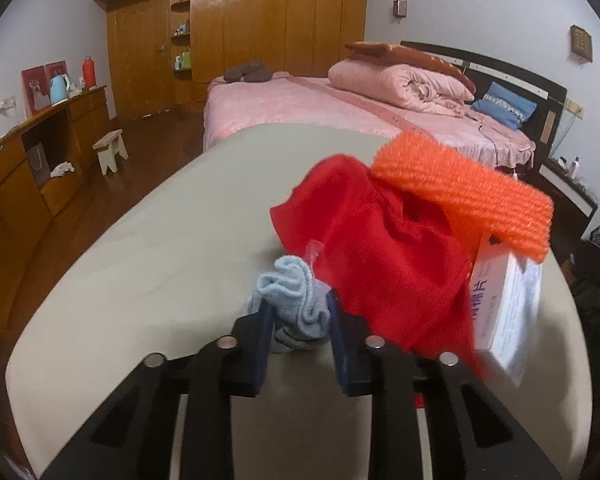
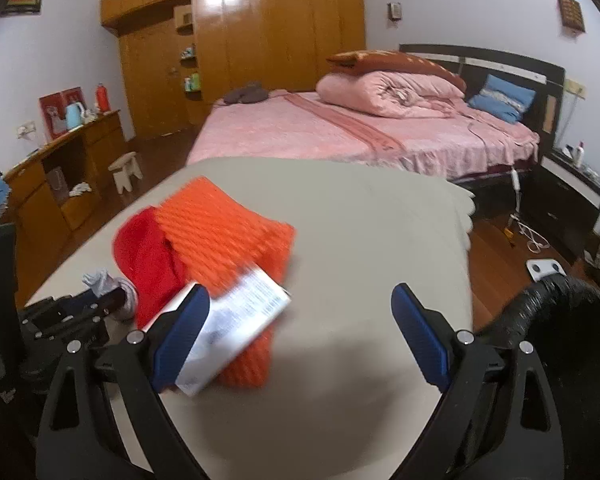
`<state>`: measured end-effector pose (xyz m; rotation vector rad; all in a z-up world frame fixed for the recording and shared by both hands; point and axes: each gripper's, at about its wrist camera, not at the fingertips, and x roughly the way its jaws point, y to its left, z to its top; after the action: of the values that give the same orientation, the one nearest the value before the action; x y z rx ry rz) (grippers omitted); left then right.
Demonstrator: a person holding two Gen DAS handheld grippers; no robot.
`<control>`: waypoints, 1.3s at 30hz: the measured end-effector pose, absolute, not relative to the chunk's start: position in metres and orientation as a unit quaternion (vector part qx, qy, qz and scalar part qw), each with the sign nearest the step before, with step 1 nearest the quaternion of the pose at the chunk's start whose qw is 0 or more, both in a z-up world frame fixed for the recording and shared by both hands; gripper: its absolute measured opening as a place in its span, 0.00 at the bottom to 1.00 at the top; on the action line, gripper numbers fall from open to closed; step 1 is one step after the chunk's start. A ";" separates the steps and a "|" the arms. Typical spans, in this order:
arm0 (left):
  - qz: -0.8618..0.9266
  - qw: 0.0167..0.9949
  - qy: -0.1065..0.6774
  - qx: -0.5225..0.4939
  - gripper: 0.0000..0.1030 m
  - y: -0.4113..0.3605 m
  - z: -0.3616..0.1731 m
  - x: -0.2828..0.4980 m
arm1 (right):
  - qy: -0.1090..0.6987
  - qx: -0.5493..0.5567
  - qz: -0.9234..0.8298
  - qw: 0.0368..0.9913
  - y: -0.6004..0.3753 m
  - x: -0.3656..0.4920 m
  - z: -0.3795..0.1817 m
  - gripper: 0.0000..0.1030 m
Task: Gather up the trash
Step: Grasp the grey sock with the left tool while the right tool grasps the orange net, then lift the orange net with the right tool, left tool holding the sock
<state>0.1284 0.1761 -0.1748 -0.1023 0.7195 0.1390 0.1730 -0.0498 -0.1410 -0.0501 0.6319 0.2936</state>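
Observation:
My left gripper (image 1: 300, 316) is shut on a crumpled light blue and grey sock (image 1: 296, 300) at the near edge of the beige table (image 1: 160, 240). Right of it lie a red cloth (image 1: 380, 248), an orange knitted cloth (image 1: 460, 196) and a white printed box (image 1: 504, 304). In the right wrist view my right gripper (image 2: 300, 332) is open and empty, with the white box (image 2: 236, 324) just inside its left finger (image 2: 180, 336). The box rests on the orange cloth (image 2: 228, 232), beside the red cloth (image 2: 148, 260). The sock (image 2: 108, 284) and left gripper show at far left.
A black-lined trash bin (image 2: 572, 336) stands at the table's right edge. A pink bed (image 2: 340, 132) with a folded quilt lies beyond the table. A wooden wardrobe (image 2: 260, 40), a sideboard (image 2: 60, 184) and a small stool (image 2: 126, 170) stand at the left.

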 end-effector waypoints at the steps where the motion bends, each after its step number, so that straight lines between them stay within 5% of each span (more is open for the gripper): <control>1: 0.067 0.934 0.348 -0.050 0.19 0.178 -0.172 0.127 | 0.307 -0.027 0.150 0.939 -0.046 0.174 -0.139 0.85; 11: 0.067 0.936 0.342 -0.052 0.18 0.184 -0.168 0.124 | 0.309 -0.058 0.197 0.929 -0.011 0.189 -0.138 0.77; 29: 0.060 0.948 0.311 -0.041 0.18 0.167 -0.141 0.130 | 0.333 -0.062 0.218 0.915 -0.005 0.203 -0.142 0.12; 34: 0.053 0.952 0.301 -0.037 0.18 0.161 -0.129 0.132 | 0.335 -0.063 0.218 0.915 -0.009 0.200 -0.137 0.13; 39: 0.054 0.950 0.304 -0.038 0.18 0.160 -0.130 0.133 | 0.331 -0.078 0.209 0.917 -0.014 0.191 -0.135 0.47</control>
<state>0.1328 0.1599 -0.1302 -0.0766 0.6188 0.1097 0.1912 -0.0139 -0.1352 -0.1603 0.6809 0.4296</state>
